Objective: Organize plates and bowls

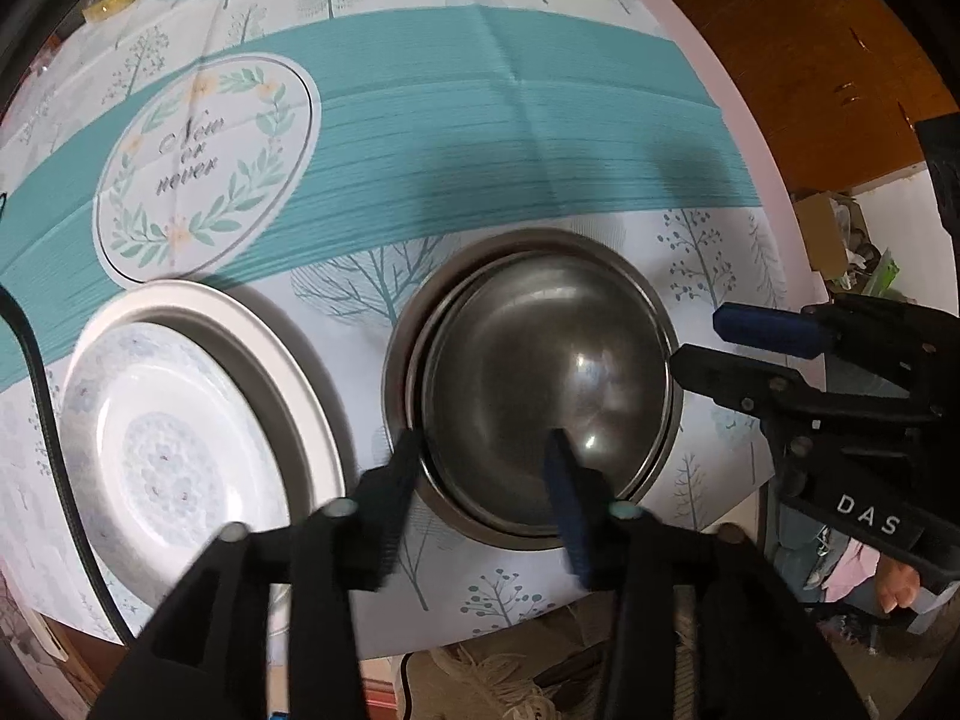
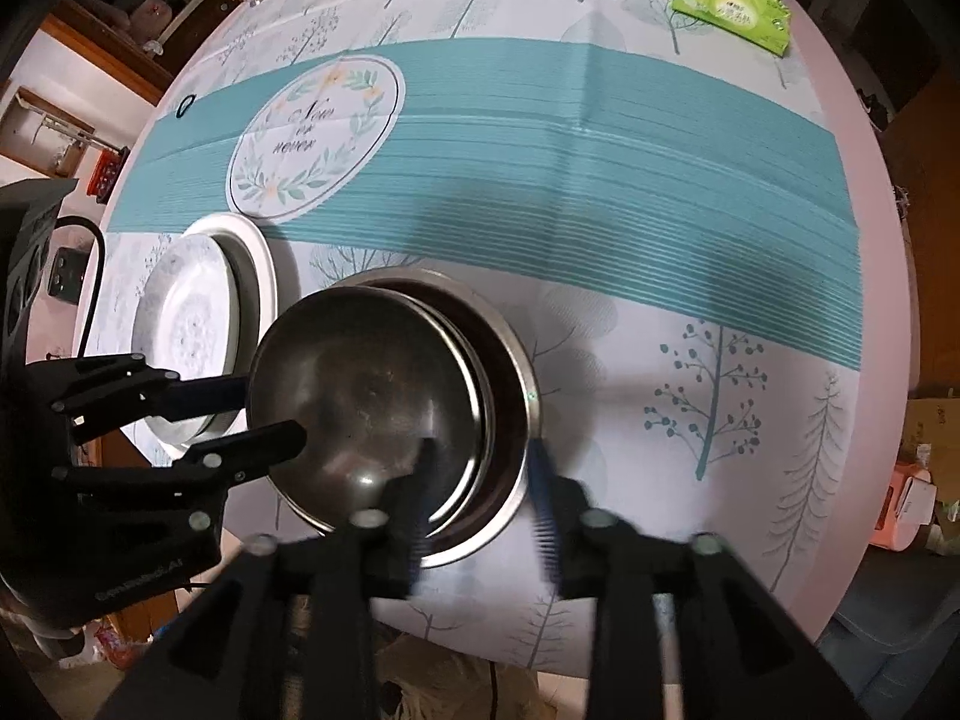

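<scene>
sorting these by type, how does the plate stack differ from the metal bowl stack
The plate stack is white ceramic with a pale blue floral print; the metal bowl stack is plain, dark, shiny steel. The plates are shallow and flat; the bowls are deep. Each hand-held gripper's fingers straddle the bowls' rim; nothing touches the plates. Both are round, nested, upright and side by side on the tablecloth.

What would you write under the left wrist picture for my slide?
Left gripper open astride the rim of nested steel bowls, beside stacked white plates.
</scene>
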Demonstrator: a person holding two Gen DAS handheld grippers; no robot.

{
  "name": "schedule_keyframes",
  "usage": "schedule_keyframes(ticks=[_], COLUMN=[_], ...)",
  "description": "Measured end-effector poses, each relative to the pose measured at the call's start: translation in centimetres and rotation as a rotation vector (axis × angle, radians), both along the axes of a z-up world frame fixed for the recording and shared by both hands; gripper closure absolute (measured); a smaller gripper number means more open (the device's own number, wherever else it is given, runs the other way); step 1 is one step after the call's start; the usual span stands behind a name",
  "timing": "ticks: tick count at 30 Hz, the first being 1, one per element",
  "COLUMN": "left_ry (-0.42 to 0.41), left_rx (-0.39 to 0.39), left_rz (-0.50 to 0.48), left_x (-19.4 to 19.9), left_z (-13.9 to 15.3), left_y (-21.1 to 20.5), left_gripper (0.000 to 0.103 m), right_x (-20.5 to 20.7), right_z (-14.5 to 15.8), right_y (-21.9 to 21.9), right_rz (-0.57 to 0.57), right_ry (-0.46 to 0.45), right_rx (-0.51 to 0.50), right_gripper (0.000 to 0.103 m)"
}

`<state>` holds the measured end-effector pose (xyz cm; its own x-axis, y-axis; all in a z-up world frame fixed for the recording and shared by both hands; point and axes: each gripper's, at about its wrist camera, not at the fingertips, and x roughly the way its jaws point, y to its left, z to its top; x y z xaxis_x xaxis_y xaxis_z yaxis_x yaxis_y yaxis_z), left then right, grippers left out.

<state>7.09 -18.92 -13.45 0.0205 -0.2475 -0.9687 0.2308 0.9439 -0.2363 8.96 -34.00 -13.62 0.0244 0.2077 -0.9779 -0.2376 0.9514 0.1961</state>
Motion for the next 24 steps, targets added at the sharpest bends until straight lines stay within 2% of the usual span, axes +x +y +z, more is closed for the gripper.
schedule_keyframes(ticks=[10, 14, 17, 21, 24], left_ry=[-0.056, -0.074, -0.107, -0.172, -0.222], left_rx=[0.003, -0.002, -0.007, -0.006, 0.002], left_rz=[-0.007, -0.001, 0.001, 0.002, 0.001], left_x=[0.5, 0.8, 0.8, 0.7, 0.5], left_z=[1.7, 2.2, 3.2, 4.8, 5.8], left_y=[0.9, 0.7, 0.7, 0.9, 1.0], left_gripper=[0.048, 0.037, 0.036, 0.028, 0.025], right_x=[0.1, 0.1, 0.0, -0.2, -0.5], right_z=[1.1, 1.8, 2.5, 3.5, 4.3], right_y=[-1.2, -1.4, -1.4, -1.3, -1.2], right_rz=[-0.034, -0.035, -0.028, -0.018, -0.018], right_ry=[-0.024, -0.048, -0.072, -0.108, -0.146], right_rx=[0.040, 0.050, 0.057, 0.077, 0.088], right_gripper=[0.066, 0.066, 0.066, 0.066, 0.055])
